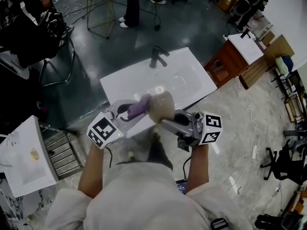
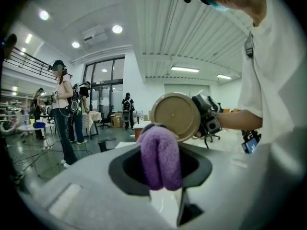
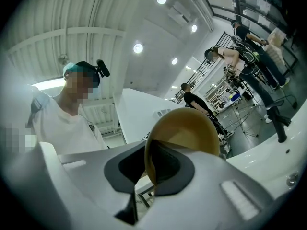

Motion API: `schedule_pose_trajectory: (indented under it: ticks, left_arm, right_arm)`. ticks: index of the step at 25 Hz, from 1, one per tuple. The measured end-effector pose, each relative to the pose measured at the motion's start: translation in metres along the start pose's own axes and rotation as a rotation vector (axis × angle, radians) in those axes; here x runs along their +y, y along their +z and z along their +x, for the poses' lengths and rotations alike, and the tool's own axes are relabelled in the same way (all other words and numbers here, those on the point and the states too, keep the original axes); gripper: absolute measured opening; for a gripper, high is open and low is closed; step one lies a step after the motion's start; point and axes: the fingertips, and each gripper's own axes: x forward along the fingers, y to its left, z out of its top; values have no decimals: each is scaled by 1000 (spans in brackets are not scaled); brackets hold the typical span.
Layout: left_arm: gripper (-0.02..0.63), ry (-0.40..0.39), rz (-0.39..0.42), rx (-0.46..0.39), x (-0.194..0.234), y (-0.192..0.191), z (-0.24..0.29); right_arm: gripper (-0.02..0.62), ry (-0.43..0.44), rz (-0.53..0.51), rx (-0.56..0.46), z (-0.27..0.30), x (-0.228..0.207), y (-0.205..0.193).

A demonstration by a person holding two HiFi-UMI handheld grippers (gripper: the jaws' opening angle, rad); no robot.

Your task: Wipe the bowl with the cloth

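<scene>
From the head view we see only a tuft of the cloth [image 1: 139, 107]; the rest sits inside the left gripper [image 1: 130, 110]. The bowl [image 1: 162, 104] covers the near edge of the tabletop [image 1: 144, 75], and the right gripper [image 1: 164, 123] covers the bowl's lower side. In the left gripper view the cloth blocks the bowl's lower left rim; perhaps they touch there, but we cannot tell. In the right gripper view the rim disappears into the gripper's body.

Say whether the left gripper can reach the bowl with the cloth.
Probably yes: the left gripper's cloth sits right beside the bowl, held up by the right gripper, nothing between them.
</scene>
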Motion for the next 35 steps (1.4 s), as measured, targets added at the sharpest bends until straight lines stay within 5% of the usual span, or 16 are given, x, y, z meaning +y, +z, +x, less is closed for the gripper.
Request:
schedule_pose_trajectory:
  ticks: [8,20,31,35]
  left_arm:
    - [115,3,-12,16,-8,-9,-7]
    - [115,-22,-20,9,-29,-10,-13]
    - [115,-7,7,6,-27,-5,-21]
    - [115,0,-2,-64,-24,9,-27]
  right_arm:
    - [19,-42,39,-70,12,-13,5]
    - [12,-256,129,-127,21,-62,-1]
    - [12,-420,121,31,26,-89,-40]
    - [12,-483,80,176,21,-94,-66]
